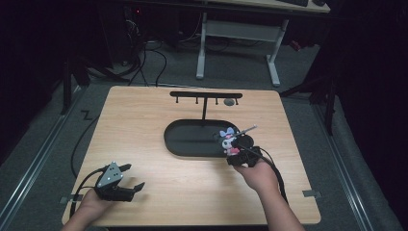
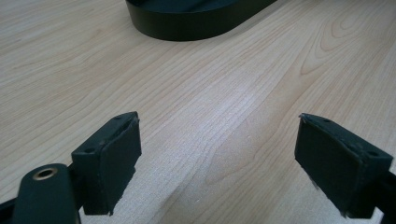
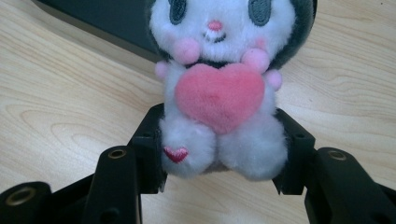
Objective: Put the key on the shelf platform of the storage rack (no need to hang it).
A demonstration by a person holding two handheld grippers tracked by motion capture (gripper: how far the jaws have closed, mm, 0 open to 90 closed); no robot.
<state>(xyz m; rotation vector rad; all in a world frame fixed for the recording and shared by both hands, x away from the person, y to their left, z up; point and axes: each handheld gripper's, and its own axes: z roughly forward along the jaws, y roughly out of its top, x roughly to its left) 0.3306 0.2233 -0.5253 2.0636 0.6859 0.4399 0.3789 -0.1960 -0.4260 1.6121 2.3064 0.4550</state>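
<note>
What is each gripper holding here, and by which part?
The right gripper clamps the plush toy by its lower body and legs, beside the black tray. The left gripper is open over the table, holding nothing.

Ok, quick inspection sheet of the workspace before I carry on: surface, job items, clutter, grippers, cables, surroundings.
Surface: light wooden table, bare apart from the items below.
Job's things: plush toy with a pink heart, upright; black oval tray carrying a T-shaped hook stand.
Clutter: nothing seen.
Grippers: right gripper shut on the plush toy's lower body, at the tray's right end; left gripper open, nothing between its jaws, near the table's front left.
Cables: a black cable trails from the right gripper along the forearm.
Surroundings: dark room, grey floor, white desk frame behind the table.
</note>
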